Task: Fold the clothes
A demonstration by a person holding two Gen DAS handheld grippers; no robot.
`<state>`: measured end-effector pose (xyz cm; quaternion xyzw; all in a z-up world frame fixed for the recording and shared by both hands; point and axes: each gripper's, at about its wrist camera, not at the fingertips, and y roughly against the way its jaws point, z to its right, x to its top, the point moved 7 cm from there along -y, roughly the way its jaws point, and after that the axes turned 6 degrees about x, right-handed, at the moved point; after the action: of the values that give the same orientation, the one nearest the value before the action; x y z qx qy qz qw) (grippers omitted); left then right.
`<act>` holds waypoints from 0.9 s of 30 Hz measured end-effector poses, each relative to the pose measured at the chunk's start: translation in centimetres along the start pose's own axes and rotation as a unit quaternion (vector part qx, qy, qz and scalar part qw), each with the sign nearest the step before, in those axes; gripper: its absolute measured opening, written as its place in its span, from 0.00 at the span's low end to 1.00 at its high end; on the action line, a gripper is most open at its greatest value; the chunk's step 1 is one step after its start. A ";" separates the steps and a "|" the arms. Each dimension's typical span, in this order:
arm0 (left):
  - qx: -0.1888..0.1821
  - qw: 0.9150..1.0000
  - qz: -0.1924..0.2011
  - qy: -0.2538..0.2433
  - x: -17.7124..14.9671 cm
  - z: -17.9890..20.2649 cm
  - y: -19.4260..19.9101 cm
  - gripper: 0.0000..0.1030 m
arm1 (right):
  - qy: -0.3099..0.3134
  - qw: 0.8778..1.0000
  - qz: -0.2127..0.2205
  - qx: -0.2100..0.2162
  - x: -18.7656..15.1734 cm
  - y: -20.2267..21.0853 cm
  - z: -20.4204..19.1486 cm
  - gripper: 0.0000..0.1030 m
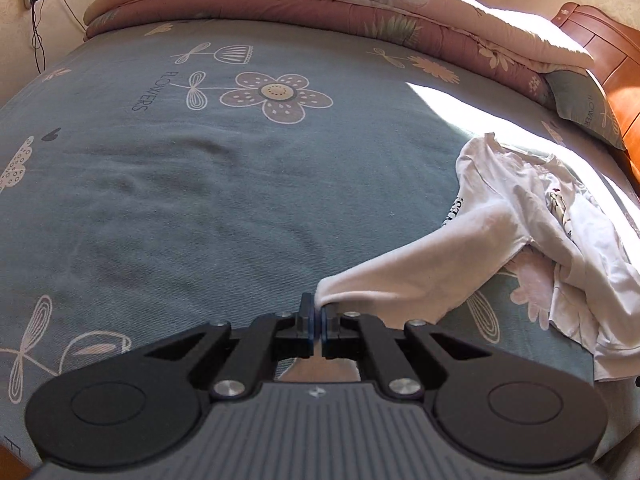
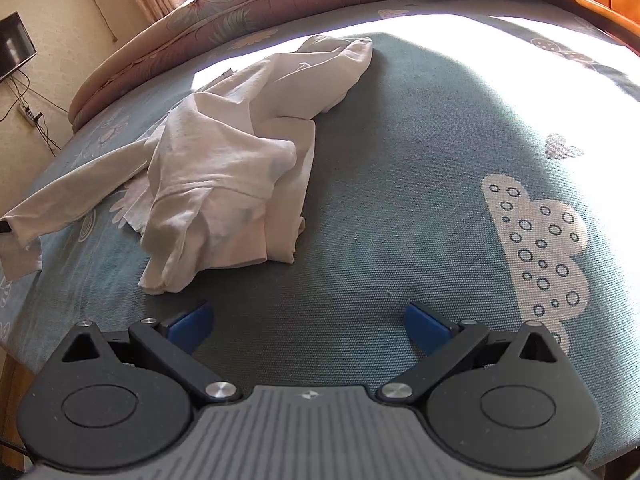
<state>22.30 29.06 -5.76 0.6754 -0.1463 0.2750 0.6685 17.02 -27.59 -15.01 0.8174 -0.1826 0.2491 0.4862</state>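
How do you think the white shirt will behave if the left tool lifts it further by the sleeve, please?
Probably floppy: the shirt lies crumpled in soft folds, and the sleeve sags between the heap and the shut left tool. It looks thin and light, so it would likely trail and unfurl rather than lift as one piece. The pinch seems small and might slip.

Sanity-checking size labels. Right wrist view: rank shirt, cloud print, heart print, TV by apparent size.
1. shirt, largest
2. cloud print
3. TV and heart print look about alike; the TV is cut by the frame edge and far off, so unranked.
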 end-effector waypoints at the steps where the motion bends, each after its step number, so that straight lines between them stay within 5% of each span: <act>1: 0.005 1.000 -0.003 0.007 0.2 -0.8 -0.5 0.02 | -0.001 1.000 -0.002 -0.001 0.0 0.0 0.0 1.00; 9: 0.046 0.997 -0.030 0.061 2.1 -7.0 -4.5 0.03 | 0.002 1.000 -0.017 -0.016 0.3 -0.4 -0.2 1.00; 18: 0.020 0.995 -0.028 0.097 3.9 -6.4 -8.5 0.05 | 0.019 0.998 -0.033 -0.047 0.3 -0.9 -0.8 1.00; 21: 0.035 0.994 -0.030 0.097 4.4 -6.4 -9.6 0.17 | 0.026 0.997 -0.039 -0.059 0.3 -1.1 -1.0 1.00; 23: 0.055 0.993 -0.028 0.103 4.4 -7.0 -10.0 0.35 | 0.031 0.997 -0.041 -0.065 0.2 -1.1 -1.2 1.00; 27: 0.030 0.982 -0.006 0.188 3.7 -9.6 -8.7 0.37 | 0.040 0.995 -0.046 -0.074 0.1 -1.2 -1.4 1.00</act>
<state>28.47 39.71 -11.24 0.6320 -0.0060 0.3971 0.6655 17.47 -25.80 -15.26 0.7762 -0.1432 0.2447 0.5631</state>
